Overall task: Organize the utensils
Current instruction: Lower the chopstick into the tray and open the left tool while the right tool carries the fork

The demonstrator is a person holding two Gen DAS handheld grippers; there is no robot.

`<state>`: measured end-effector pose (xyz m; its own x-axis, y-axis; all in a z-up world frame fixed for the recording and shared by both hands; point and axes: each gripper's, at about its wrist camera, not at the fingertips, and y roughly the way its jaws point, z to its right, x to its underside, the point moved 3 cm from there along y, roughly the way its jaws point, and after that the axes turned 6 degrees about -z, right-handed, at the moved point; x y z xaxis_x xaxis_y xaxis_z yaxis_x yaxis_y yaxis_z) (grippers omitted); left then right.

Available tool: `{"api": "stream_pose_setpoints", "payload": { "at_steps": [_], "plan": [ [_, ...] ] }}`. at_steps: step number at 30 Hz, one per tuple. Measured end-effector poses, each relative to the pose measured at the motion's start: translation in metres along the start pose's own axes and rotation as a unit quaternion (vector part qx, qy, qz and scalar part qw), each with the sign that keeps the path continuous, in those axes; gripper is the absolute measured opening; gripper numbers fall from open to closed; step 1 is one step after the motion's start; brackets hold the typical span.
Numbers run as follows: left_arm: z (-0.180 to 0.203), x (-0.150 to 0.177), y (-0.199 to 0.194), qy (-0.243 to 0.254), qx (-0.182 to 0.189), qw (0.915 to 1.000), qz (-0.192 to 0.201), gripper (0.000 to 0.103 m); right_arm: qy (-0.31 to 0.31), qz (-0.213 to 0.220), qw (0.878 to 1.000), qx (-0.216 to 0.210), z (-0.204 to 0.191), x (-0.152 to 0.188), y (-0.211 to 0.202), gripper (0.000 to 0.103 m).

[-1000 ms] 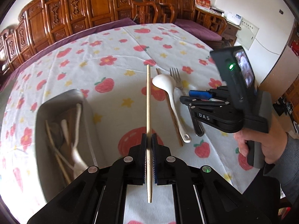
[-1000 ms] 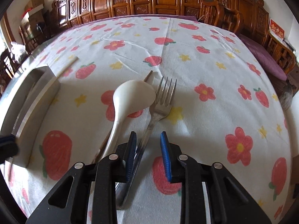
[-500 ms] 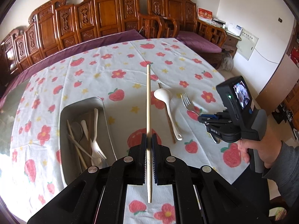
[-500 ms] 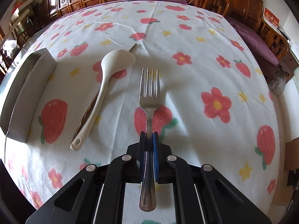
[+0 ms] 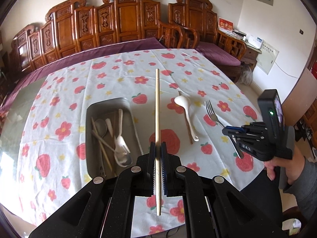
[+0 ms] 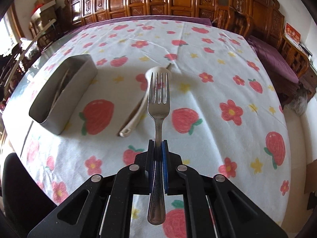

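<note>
The tabletop (image 5: 111, 73), covered by a white cloth printed with strawberries and flowers, fills both views. On its left part stands a long metal tray (image 5: 132, 119), holding a loose heap of chopsticks, spoons and a white fork; in the right wrist view the same tray (image 6: 73, 91) shows its side wall. The left tool (image 5: 158, 158) is raised above the tabletop with its jaws closed tight on a pale wooden chopstick (image 5: 157, 103), which runs straight forward from the jaws, its near end sticking out behind them. The right tool (image 6: 158, 158), held in a hand (image 5: 285, 168) at the tabletop's right edge, is clamped on the handle of a metal fork (image 6: 159, 103); the fork is lifted clear of the cloth, tines forward. Between tray and fork, a white soup spoon (image 5: 187, 113) lies on the cloth, bowl away from the tools. A dark brown chopstick (image 5: 188, 129) lies just beside it, partly under its handle.
</note>
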<state>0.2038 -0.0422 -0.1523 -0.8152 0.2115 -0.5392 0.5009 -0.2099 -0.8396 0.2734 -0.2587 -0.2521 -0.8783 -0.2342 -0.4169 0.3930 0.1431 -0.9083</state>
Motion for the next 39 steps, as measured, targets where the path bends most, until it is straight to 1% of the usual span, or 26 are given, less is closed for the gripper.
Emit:
{"api": "stream_pose_setpoints", "payload": {
  "at_steps": [7,13,17,24,28,35,39],
  "plan": [
    [-0.035,-0.004,0.011,-0.017,-0.006,0.9998,-0.013,0.004,-0.013,0.011,1.0,-0.022,-0.029,-0.013,-0.004,0.009],
    [-0.062,-0.007,0.034,-0.028,-0.015,0.999,-0.032,0.004,-0.012,0.018,0.999,-0.042,-0.04,-0.03,-0.001,0.009],
    [-0.079,-0.005,0.051,-0.04,-0.015,0.998,-0.047,0.004,-0.014,0.019,0.999,-0.044,-0.044,-0.037,0.004,0.009],
    [-0.092,-0.003,0.07,-0.049,-0.011,0.9969,-0.061,0.004,-0.017,0.022,0.998,-0.051,-0.051,-0.045,0.009,0.009],
    [-0.096,-0.003,0.082,-0.053,-0.012,0.9962,-0.068,0.004,-0.022,0.024,0.998,-0.054,-0.057,-0.049,0.007,0.009],
    [-0.105,-0.002,0.114,-0.058,-0.012,0.9936,-0.096,0.004,-0.036,0.026,0.998,-0.055,-0.065,-0.053,-0.001,0.009],
    [-0.104,-0.005,0.123,-0.052,-0.013,0.9932,-0.104,0.004,-0.04,0.024,0.997,-0.054,-0.067,-0.053,-0.003,0.009]
  ]
}}
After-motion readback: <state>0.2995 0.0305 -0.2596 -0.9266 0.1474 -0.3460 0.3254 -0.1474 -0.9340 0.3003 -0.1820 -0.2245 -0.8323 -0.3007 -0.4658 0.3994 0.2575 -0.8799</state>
